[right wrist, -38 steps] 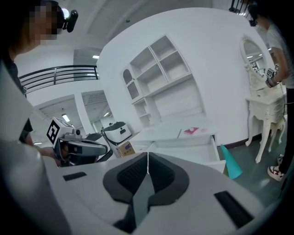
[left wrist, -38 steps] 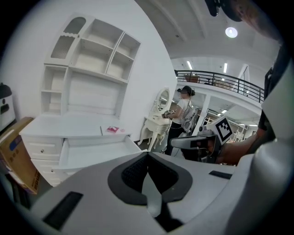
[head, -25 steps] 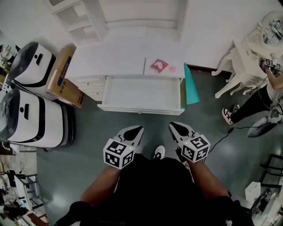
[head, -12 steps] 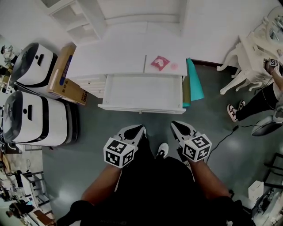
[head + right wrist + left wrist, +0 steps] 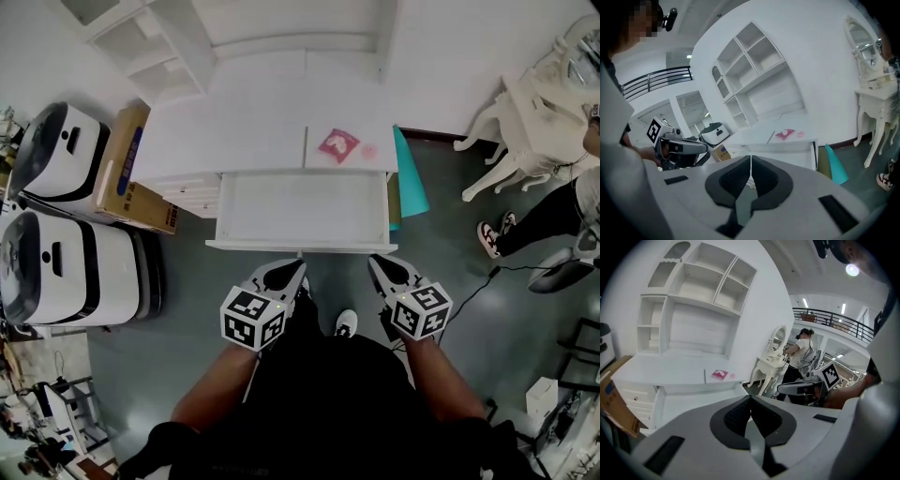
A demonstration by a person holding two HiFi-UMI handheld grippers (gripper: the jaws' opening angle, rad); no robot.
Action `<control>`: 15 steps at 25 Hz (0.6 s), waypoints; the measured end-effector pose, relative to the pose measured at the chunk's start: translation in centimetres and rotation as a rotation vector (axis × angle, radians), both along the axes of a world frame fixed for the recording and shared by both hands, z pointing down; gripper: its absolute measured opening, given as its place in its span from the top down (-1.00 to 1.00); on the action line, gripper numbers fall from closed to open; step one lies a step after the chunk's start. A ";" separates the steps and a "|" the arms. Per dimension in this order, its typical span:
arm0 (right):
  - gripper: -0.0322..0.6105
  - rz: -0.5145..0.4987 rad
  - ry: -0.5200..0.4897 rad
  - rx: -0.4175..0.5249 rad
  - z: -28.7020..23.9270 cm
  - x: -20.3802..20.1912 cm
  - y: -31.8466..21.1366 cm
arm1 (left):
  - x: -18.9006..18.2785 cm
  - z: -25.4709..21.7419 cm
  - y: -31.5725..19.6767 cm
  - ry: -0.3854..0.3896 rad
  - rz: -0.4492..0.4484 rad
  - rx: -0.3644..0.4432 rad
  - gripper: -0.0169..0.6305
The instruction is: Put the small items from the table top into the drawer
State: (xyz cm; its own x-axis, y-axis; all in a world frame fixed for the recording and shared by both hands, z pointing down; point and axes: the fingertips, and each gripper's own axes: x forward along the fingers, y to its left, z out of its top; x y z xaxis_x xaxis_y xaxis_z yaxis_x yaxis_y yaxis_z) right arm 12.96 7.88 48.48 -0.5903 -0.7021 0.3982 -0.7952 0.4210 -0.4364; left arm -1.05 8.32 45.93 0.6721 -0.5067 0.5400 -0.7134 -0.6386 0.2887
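- The left gripper (image 5: 292,267) and the right gripper (image 5: 380,262), each a grey two-jaw tong carrying a black-and-white marker cube, are held low in front of the person. In each gripper's own view the dark pads are pressed together with nothing between them.
- Over the last second the person has moved up to the desk. A strip of grey floor lay between the tips and the furniture before; now both tips sit just short of it.
- The wide, shallow white drawer (image 5: 300,247) was already pulled out and remains so, and its inside shows bare white. It is ready to receive things, but nothing is in it yet.
- On the white table top (image 5: 244,131) behind the drawer, toward its right end, lie a flat pink square packet (image 5: 338,144) and, just beside it, a small pale pink round item (image 5: 368,150). Neither has been touched.
- My reading is that the approach is finished and the first pick comes next. The right gripper, being nearer, would have to spread its jaws and reach over the open drawer.
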 end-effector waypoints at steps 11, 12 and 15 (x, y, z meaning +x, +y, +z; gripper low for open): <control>0.81 -0.017 0.041 -0.007 0.0 -5.8 -7.9 | -4.9 0.6 -8.1 -0.015 0.024 0.009 0.92; 0.81 -0.018 0.045 -0.008 0.1 -6.4 -8.8 | -5.4 0.9 -8.8 -0.019 0.026 0.010 0.92; 0.81 -0.014 0.055 -0.014 0.4 -8.1 -11.5 | -6.8 1.7 -10.8 -0.028 0.033 0.003 0.92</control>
